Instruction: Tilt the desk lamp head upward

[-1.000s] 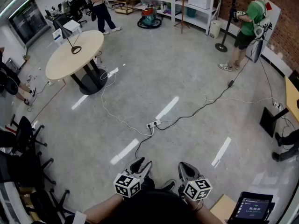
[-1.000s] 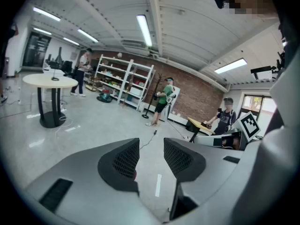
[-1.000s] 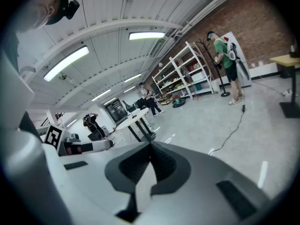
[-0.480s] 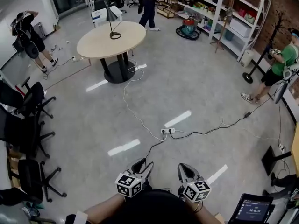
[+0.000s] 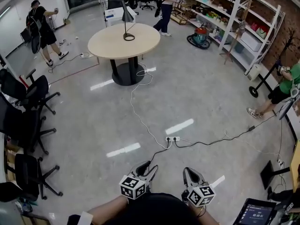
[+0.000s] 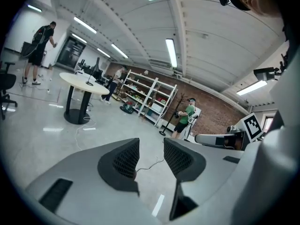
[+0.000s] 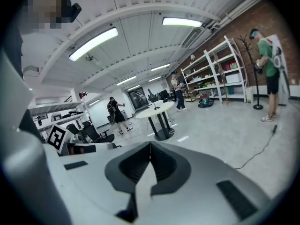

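In the head view, the lamp point(image 5: 126, 20) is seen far off and small, standing on the far side of the round counter point(image 5: 112, 45). It is black, with a thin stem, a ring base and a cone head; the head's tilt is hard to make out. One lamp, one counter and three people are counted. The chairs point(image 5: 26, 125) are cut off at the left edge. The left claw point(image 5: 151, 165) and the right claw point(image 5: 191, 171) are held low, well apart from the lamp.

In the left gripper view, the left claw point(image 6: 150, 156) is seen spread apart, with only floor between.

In the right gripper view, the right claw point(image 7: 150, 161) is seen pressed together on nothing; the lamp is barely made out on the distant counter.
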A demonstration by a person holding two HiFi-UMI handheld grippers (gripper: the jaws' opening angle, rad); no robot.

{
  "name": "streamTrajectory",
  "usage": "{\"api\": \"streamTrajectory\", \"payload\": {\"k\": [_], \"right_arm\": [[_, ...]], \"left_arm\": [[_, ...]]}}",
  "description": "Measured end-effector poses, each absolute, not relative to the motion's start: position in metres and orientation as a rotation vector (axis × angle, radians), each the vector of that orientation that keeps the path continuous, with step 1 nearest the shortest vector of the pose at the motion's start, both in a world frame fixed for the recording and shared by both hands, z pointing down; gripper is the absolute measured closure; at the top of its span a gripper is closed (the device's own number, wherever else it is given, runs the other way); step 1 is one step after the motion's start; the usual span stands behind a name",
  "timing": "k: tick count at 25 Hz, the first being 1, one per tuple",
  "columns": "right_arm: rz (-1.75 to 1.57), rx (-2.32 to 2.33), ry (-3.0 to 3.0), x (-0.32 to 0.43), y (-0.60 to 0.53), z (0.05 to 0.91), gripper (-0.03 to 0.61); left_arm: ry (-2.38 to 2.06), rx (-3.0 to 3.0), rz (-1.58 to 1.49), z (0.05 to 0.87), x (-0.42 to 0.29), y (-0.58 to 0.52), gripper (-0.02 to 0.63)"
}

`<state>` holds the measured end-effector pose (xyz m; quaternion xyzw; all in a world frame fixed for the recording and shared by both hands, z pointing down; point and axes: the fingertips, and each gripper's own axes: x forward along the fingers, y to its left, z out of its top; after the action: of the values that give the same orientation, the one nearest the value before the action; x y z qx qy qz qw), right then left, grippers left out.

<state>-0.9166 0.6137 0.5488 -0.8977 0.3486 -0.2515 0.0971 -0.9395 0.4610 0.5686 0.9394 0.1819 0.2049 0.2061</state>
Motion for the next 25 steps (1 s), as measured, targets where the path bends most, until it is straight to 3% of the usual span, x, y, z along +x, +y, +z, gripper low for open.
{"api": "streamTrajectory", "payload": {"k": [14, 25], "right_arm": [[-0.888, -2.623, 1.043, -0.895, 0.610, 0.561, 0.575], [-0.844, -2.478, 1.080, -0.782, 0.648, 0.560, 0.575]], "left_arm": [[0.418, 2.559, 0.618, 0.582, -0.924, 0.451, 0.442], [0.329, 2.665, 0.602, 0.560, -0.838, 0.497, 0.442]]}}
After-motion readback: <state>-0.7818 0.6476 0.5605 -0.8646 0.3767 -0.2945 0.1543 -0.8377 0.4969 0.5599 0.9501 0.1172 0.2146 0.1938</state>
